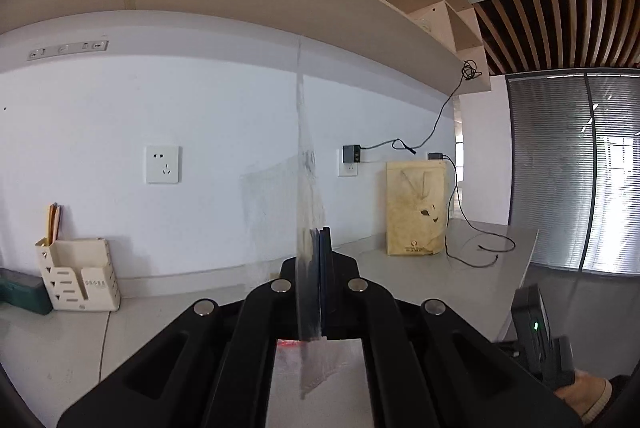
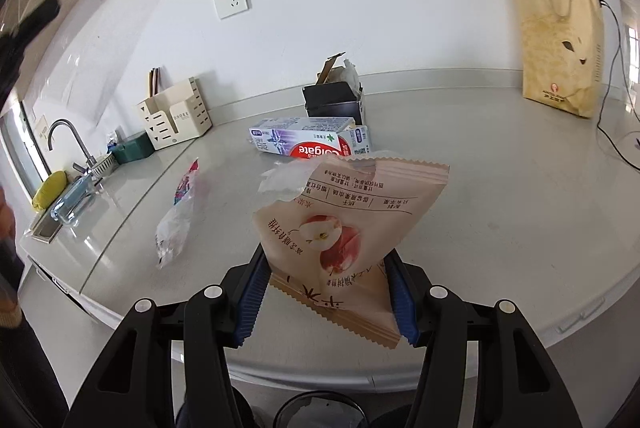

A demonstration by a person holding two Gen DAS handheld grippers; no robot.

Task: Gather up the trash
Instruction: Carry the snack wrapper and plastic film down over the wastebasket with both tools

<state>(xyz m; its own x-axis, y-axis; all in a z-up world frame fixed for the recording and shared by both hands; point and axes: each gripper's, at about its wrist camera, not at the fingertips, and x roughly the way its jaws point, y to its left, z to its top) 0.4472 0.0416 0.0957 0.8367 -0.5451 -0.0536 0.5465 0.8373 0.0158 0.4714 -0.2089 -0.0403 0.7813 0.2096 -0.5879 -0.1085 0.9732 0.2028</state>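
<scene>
right view: snack packet (image 2: 344,228) in tongs (image 2: 330,296) | left view: clear wrapper (image 1: 308,268)

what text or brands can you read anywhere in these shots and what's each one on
"Colgate": white on red, seen upside down, on the toothpaste box lying on the counter.
Chinese print on the apple snack wrapper in the right gripper: upside down, not read with certainty.
Small embossed label on the cream organizer: too small to read.
Red logo and line beneath it on the brown paper bag: too small to read.
Blue panel on the toothpaste box's end: blurred.
</scene>
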